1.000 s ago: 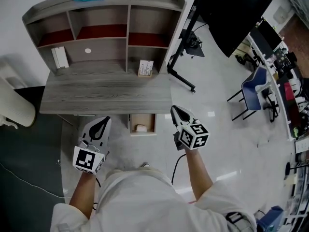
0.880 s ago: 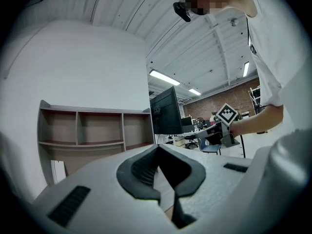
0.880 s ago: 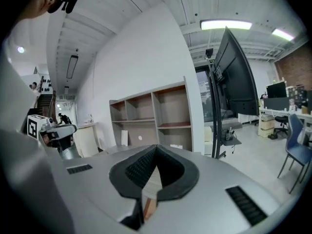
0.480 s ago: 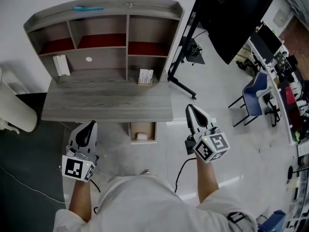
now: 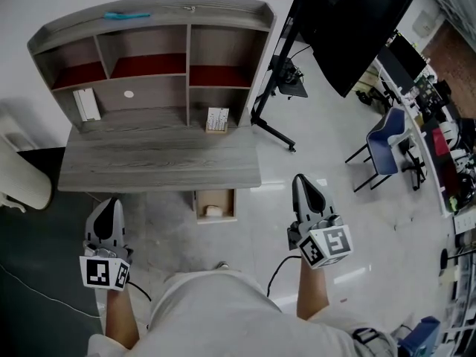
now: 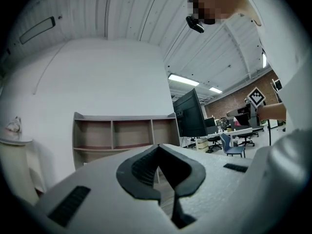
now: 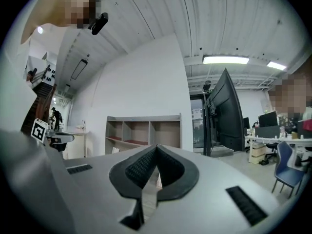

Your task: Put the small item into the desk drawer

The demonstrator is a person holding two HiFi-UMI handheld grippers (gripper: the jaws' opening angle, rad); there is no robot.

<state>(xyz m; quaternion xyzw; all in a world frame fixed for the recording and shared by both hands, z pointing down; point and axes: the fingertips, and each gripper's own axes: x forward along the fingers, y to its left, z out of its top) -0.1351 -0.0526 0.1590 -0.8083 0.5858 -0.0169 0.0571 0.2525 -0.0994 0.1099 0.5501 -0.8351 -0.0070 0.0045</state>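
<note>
The grey wooden desk (image 5: 156,162) has a small drawer (image 5: 198,205) standing open under its front edge. A small white item (image 5: 213,211) lies inside the drawer. My left gripper (image 5: 109,202) hangs in front of the desk's left end, away from the drawer, with its jaws shut and nothing between them. My right gripper (image 5: 300,178) is off the desk's right corner, also shut and empty. In the left gripper view the left gripper (image 6: 158,147) points level at the desk's shelf unit; in the right gripper view the right gripper (image 7: 156,147) does the same.
The shelf unit holds a white box (image 5: 86,104) and a small printed box (image 5: 216,119), with a teal item (image 5: 126,15) on top. A large black monitor on a stand (image 5: 349,28) is to the right, a blue chair (image 5: 390,143) beyond it. A white seat (image 5: 18,177) is at left.
Both grippers have drawn back from the drawer: the left one out to the left and toward me, the right one out to the right. The drawer stays open with the item inside.
</note>
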